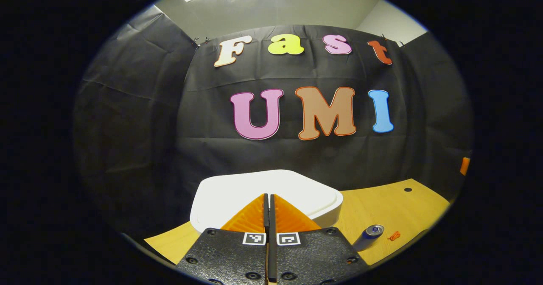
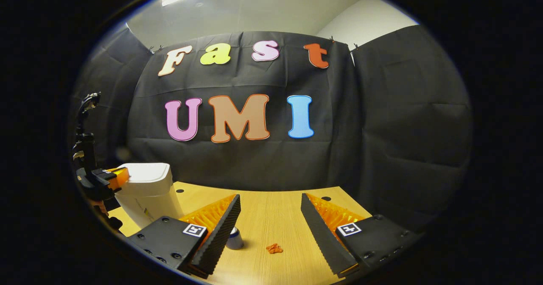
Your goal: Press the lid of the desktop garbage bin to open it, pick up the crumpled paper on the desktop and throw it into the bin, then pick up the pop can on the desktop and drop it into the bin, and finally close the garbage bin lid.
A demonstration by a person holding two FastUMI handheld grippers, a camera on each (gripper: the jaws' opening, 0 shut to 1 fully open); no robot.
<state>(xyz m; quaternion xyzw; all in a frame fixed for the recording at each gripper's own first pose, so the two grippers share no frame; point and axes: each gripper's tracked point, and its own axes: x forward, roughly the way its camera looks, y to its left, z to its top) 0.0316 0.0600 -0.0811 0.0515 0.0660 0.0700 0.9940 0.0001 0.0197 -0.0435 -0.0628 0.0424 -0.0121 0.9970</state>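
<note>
Desktop garbage bin (image 1: 237, 191), white lid down, sits at the desk's (image 2: 271, 217) left end w/ left gripper (image 1: 269, 204), fingers pressed together, over its lid: the opening press looks in hand. Right gripper (image 2: 270, 217) spread above crumpled paper (image 2: 274, 248); pop can (image 1: 368, 236) near. Next: push lid firmly.

A light wooden tabletop (image 2: 275, 217) is seen carrying a white plastic lidded bin (image 2: 146, 191) at nine o'clock, a silver-blue metal can (image 2: 234, 238) lying centrally, and a small orange crumpled paper (image 2: 274, 248) beside it.
</note>
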